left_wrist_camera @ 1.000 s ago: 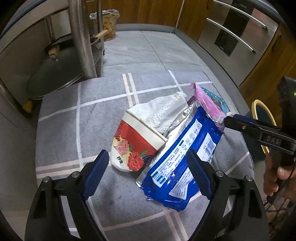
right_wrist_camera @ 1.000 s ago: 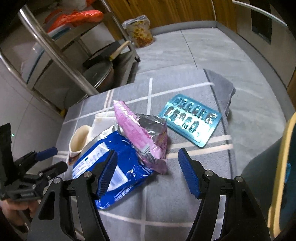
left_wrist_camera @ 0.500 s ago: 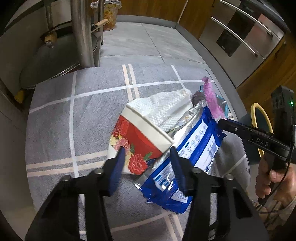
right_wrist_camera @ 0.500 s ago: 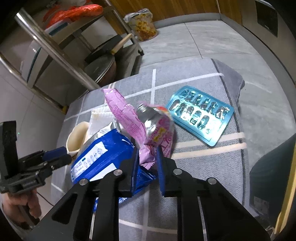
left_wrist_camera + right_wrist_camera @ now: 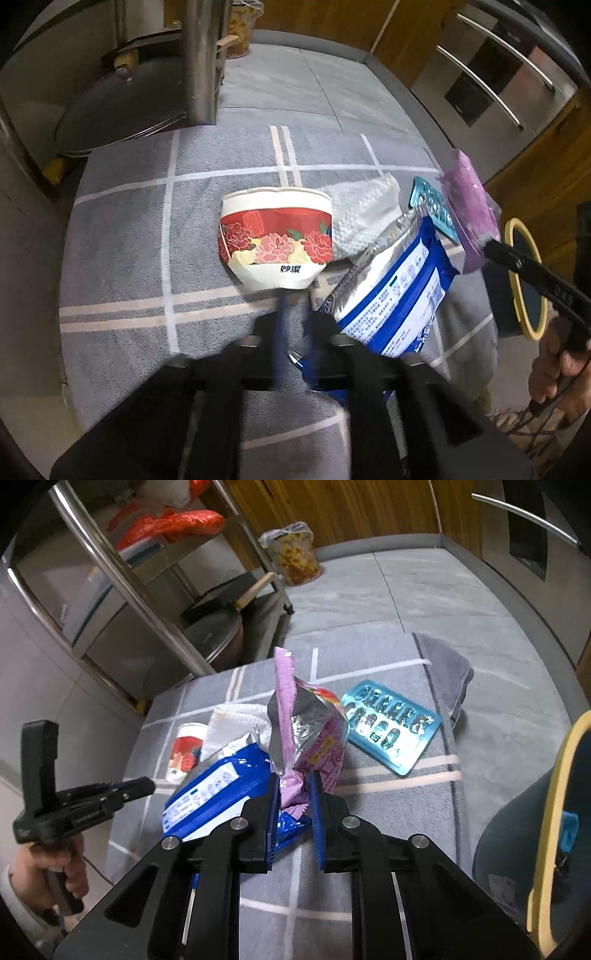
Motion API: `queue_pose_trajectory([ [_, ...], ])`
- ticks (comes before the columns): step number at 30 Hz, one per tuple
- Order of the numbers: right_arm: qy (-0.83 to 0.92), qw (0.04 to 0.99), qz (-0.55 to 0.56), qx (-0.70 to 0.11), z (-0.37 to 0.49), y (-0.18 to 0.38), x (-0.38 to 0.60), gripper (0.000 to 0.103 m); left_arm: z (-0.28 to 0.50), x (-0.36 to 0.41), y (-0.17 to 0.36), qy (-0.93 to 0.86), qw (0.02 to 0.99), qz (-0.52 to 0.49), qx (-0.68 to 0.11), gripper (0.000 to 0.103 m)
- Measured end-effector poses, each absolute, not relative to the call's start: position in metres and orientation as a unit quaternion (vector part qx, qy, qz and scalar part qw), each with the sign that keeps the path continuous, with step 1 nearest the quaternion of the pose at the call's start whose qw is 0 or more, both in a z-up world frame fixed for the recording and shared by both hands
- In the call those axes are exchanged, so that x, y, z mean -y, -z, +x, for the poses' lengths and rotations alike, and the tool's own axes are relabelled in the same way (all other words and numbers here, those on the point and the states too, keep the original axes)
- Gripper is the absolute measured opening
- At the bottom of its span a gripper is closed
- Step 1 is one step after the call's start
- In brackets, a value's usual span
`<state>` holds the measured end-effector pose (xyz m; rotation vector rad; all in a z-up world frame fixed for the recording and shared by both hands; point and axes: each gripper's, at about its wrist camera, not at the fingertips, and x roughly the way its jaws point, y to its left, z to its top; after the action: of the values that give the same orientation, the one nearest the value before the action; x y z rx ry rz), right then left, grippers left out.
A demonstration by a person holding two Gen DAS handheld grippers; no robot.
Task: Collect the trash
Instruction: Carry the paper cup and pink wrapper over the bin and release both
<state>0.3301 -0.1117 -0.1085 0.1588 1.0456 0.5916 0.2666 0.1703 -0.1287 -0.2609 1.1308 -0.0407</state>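
My right gripper point(image 5: 293, 794) is shut on the pink foil wrapper point(image 5: 306, 734) and holds it up above the grey checked cloth point(image 5: 388, 830); the wrapper also shows in the left wrist view point(image 5: 471, 210). My left gripper point(image 5: 295, 317) is shut on a corner of the blue and white snack bag point(image 5: 391, 295), also seen in the right wrist view point(image 5: 218, 794). A crushed paper cup with red flowers point(image 5: 275, 243) lies on its side beside a white paper napkin point(image 5: 362, 218). A teal blister pack point(image 5: 391, 727) lies flat on the cloth.
A dark bin with a yellow rim point(image 5: 546, 830) stands at the right, off the cloth's edge. A steel rack with a pan and lid point(image 5: 122, 107) stands at the far left. A lined waste bin point(image 5: 295, 554) sits by the wooden wall.
Both grippers went from open to shut. The right one closed on the pink wrapper and lifted it. The left one closed on the blue bag's corner; the cup rolled round.
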Motion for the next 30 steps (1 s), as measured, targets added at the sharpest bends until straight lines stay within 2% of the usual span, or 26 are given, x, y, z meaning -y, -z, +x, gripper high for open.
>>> queue_pose_trajectory([
  [1, -0.279, 0.823, 0.075, -0.490, 0.328, 0.106, 0.114, 0.018, 0.266, -0.171, 0.126, 0.010, 0.842, -0.117, -0.526, 0.073],
  [3, -0.279, 0.824, 0.075, -0.487, 0.325, 0.101, 0.117, 0.018, 0.266, -0.173, 0.124, -0.008, 0.850, -0.106, -0.515, 0.080],
  [8, -0.282, 0.829, 0.072, -0.478, 0.315, 0.086, 0.125, 0.018, 0.280, -0.177, 0.136, -0.017, 0.839, -0.115, -0.532, 0.081],
  [13, -0.291, 0.836, 0.061, -0.460, 0.303, 0.066, 0.131, 0.018, 0.298, -0.179, 0.145, -0.019, 0.834, -0.152, -0.530, 0.090],
  [22, -0.303, 0.847, 0.056, -0.434, 0.284, 0.037, 0.150, 0.018, 0.323, -0.181, 0.172, -0.027, 0.817, -0.168, -0.552, 0.091],
  [28, -0.308, 0.853, 0.055, -0.418, 0.276, 0.022, 0.156, 0.017, 0.323, -0.180, 0.180, -0.029, 0.816, -0.160, -0.554, 0.079],
  [30, -0.308, 0.853, 0.055, -0.417, 0.275, 0.020, 0.156, 0.018, 0.321, -0.181, 0.178, -0.028, 0.818, -0.164, -0.551, 0.078],
])
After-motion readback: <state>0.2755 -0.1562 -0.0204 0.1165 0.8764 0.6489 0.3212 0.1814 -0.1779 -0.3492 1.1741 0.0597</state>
